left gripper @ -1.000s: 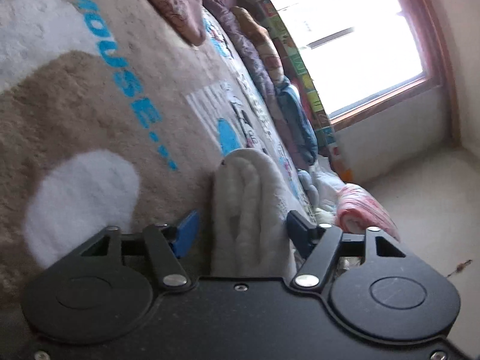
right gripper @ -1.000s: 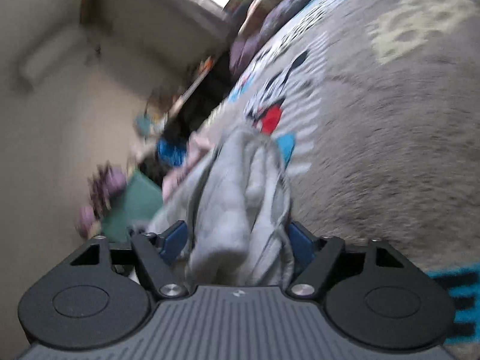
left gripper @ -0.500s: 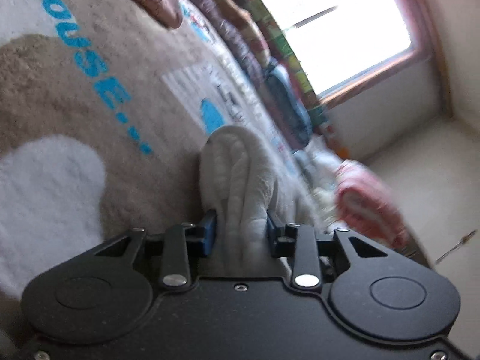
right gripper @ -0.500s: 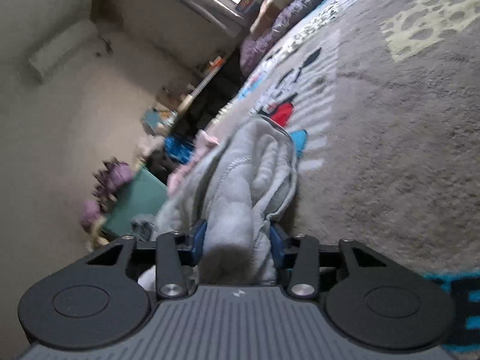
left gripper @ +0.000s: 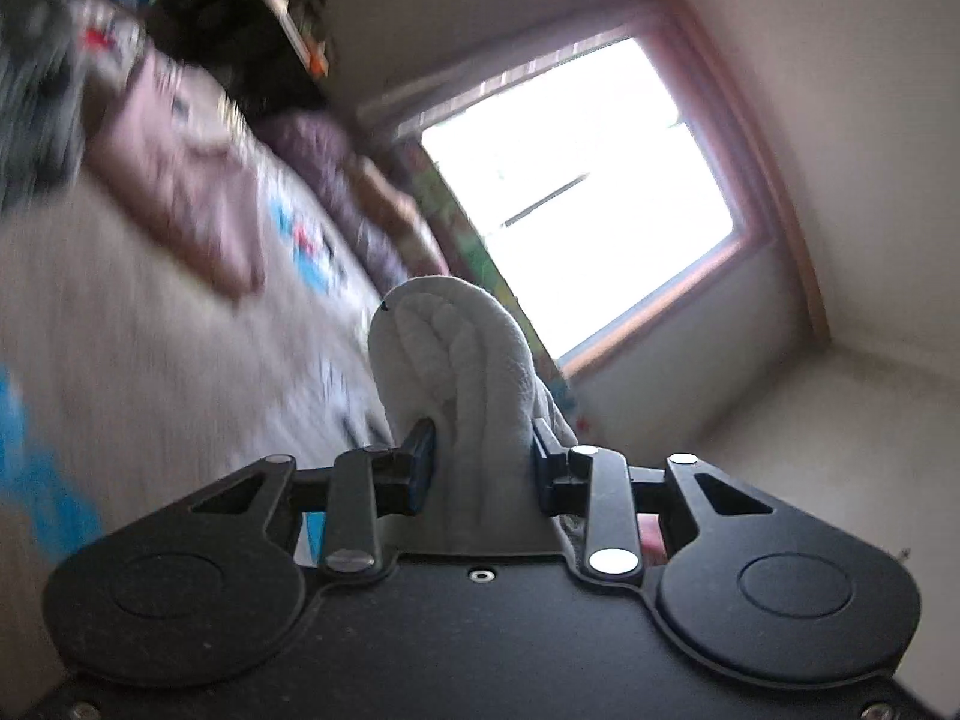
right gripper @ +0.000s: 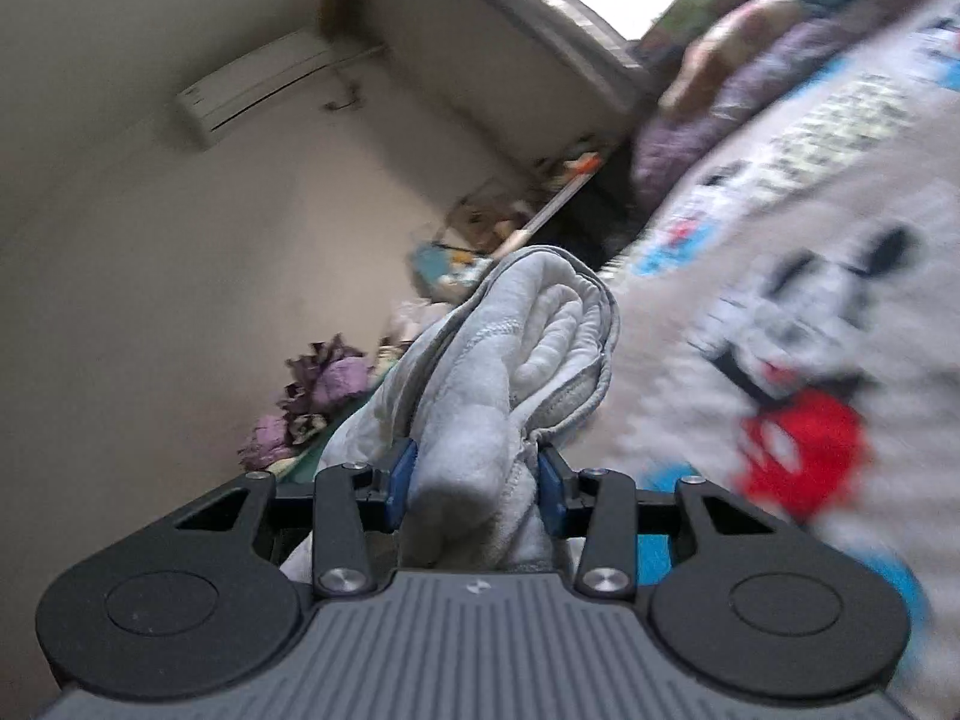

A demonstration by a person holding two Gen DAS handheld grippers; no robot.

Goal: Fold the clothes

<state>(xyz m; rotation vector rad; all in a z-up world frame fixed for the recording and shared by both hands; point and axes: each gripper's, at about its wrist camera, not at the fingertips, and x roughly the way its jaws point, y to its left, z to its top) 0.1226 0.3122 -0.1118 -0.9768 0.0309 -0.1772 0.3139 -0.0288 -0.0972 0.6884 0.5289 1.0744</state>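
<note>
Above the blanket, the left gripper is clamped tight on a bunched fold of the pale grey garment, both blue-padded fingers pressed into the fleece. The cloth bulges past the fingertips in a rounded roll. To its right there's open air in front of the bright window and bare wall. On the left the blanket runs along, blurred, with pillows lined up at its far edge.

Over on the right gripper, same story: pinched shut on the garment, its stitched hem edge curling round the right side. Loose cloth hangs off to the left toward the floor clutter. The cartoon-mouse print sits close on the right, and an air conditioner is high on the wall.
</note>
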